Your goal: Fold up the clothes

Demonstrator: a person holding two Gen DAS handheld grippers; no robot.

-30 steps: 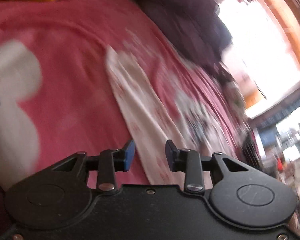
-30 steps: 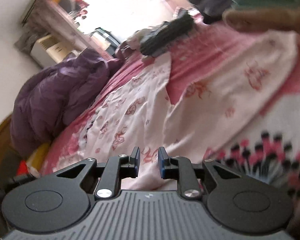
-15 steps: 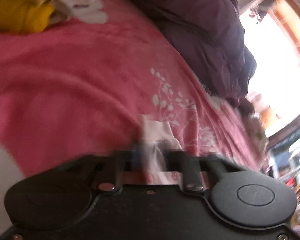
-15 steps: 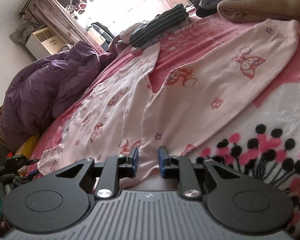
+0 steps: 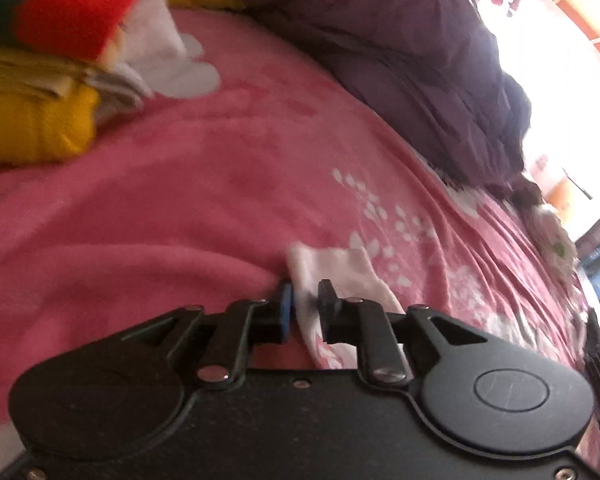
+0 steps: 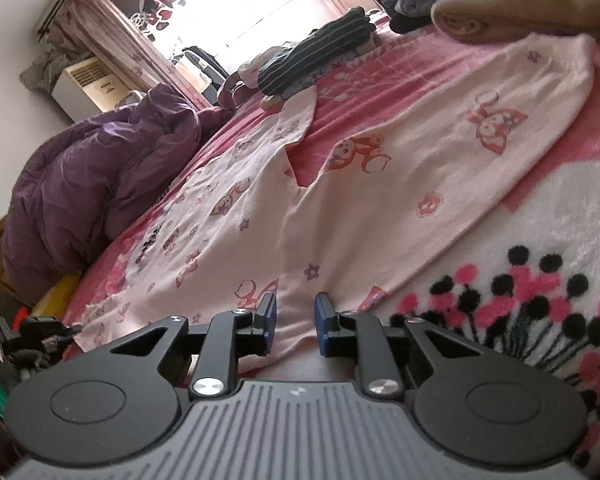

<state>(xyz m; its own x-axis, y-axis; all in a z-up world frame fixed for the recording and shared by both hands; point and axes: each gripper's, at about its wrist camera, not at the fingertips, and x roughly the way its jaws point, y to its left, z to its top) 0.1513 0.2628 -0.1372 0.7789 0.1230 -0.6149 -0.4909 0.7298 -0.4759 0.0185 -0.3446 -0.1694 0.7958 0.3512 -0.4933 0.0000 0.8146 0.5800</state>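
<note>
Left wrist view shows the left claw (image 5: 304,304) low over the pink bed blanket (image 5: 180,208), its jaws having just opened a little, a corner of the pale pink printed pajama garment (image 5: 332,268) lying between the pads; whether the pads press it I cannot tell. Beyond that corner, a stack of folded clothes (image 5: 32,120) sits far left on the blanket and a purple quilt (image 5: 400,60) is heaped at the far right. In the right wrist view the garment (image 6: 340,200) lies spread almost flat across the blanket, with the purple quilt to its left and folded piles (image 6: 520,8) past its far end. The right claw (image 6: 296,320) stands narrowly parted at the garment's near hem, cloth between its pads, apparently ungripped. Folding of this piece looks barely begun: no fold shows, so every fold remains.
</note>
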